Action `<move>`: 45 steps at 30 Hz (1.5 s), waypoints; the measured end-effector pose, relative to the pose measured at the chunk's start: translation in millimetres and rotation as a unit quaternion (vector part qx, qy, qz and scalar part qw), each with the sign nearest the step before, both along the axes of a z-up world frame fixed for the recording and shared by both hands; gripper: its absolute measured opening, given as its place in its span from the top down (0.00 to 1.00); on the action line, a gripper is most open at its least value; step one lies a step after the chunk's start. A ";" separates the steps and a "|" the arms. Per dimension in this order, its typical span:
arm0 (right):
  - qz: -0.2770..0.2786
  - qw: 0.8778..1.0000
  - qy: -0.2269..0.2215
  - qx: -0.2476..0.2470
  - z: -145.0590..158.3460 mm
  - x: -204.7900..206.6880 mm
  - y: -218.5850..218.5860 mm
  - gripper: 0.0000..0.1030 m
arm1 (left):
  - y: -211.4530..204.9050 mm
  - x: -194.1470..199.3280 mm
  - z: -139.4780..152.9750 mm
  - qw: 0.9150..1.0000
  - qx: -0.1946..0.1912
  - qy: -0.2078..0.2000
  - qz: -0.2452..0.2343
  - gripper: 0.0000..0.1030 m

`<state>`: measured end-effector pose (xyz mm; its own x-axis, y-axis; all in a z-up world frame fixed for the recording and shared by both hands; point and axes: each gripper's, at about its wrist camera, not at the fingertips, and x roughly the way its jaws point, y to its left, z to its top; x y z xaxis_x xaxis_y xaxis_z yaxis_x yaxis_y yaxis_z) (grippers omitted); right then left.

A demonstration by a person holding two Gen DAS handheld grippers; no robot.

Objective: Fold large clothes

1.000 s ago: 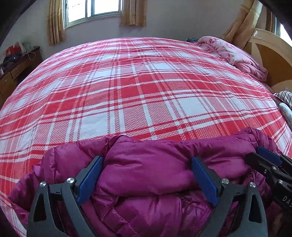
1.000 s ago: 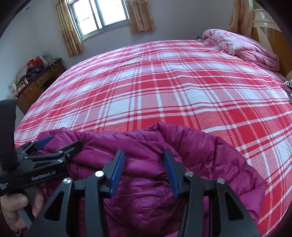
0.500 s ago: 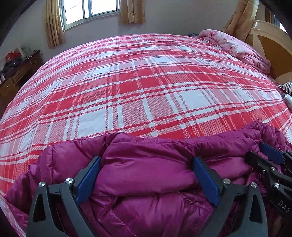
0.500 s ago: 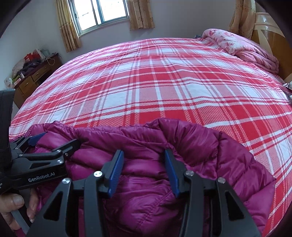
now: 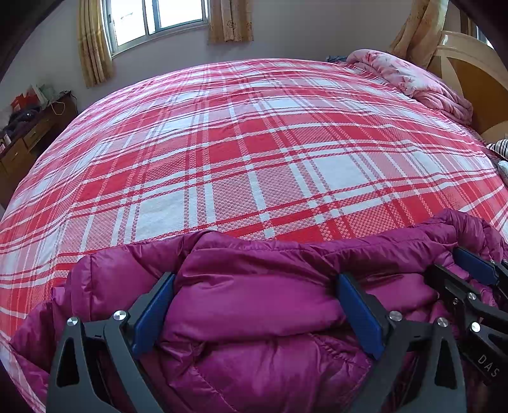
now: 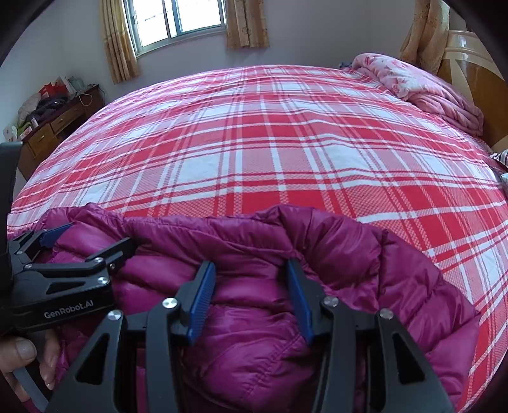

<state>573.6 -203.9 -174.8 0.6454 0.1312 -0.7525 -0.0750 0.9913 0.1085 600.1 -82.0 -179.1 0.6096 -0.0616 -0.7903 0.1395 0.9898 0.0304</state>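
A puffy purple jacket [image 5: 270, 365] lies bunched at the near edge of a bed with a red plaid sheet [image 5: 254, 143]. My left gripper [image 5: 254, 279] stands wide, its blue pads pressed into a thick roll of the jacket. My right gripper [image 6: 250, 265] is narrower and clamps another fold of the jacket [image 6: 365, 270]. In the left wrist view the right gripper [image 5: 447, 262] shows at the right edge. The right wrist view has the left gripper [image 6: 98, 233] at the left, held by a hand [image 6: 22, 355]. The jacket's lower part is hidden under the grippers.
A crumpled pink quilt [image 5: 412, 79] lies at the far right by a wooden headboard [image 5: 470, 63]. A wooden dresser [image 6: 54, 124] with clutter stands left of the bed, below a curtained window [image 6: 177, 19]. The plaid sheet stretches flat beyond the jacket.
Both views have tilted up slightly, showing more of the window. The jacket's far edge has spread a little flatter. Both grips hold as before.
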 end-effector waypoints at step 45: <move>0.011 1.000 0.010 0.019 48.3 -186.8 -63.8 0.23 | 114.7 -221.4 75.4 0.997 -0.019 -0.068 -0.027 0.01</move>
<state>386.8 -267.7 -126.6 0.6274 0.1740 -0.7590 -0.0936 0.9845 0.1484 378.7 32.7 -103.7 0.7062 -0.1253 -0.6968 0.1889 0.9819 0.0149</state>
